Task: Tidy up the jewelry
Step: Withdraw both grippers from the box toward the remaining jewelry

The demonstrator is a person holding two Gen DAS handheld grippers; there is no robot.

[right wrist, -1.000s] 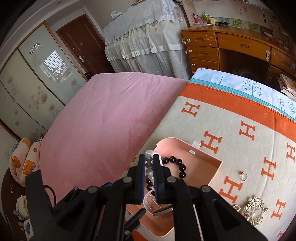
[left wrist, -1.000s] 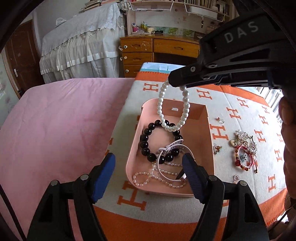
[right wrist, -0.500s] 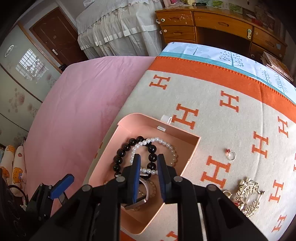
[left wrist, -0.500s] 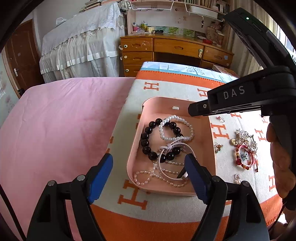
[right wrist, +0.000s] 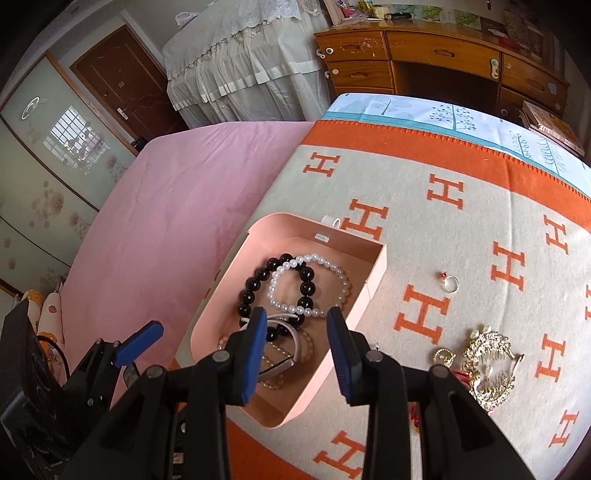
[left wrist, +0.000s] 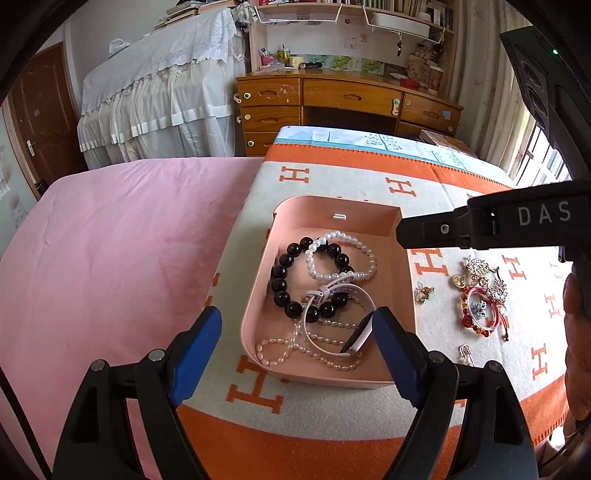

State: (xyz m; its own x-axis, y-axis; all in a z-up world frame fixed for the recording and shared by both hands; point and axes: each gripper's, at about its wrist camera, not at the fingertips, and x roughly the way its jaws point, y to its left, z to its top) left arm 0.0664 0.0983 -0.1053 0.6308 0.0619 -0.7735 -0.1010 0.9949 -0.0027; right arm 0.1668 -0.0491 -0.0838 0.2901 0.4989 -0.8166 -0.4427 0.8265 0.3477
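Both tools are built of matte black plastic arms with round silver screw heads at the joints. The left gripper point(left wrist: 297, 338) carries flat royal-blue rubber pads point(left wrist: 197, 345) on the inner faces of its two fingers. The right gripper point(right wrist: 297, 334) has the same blue pads point(right wrist: 255, 350) on black fingers. Seen from the left wrist camera, its black body bears the white letters "DAS", with a small green light on the black housing above that lettering.

A home bedroom: a pink-sheeted bed point(left wrist: 110, 236) near left, a wooden drawer desk point(left wrist: 343, 99) and cluttered wall shelves point(left wrist: 351, 11) far behind.
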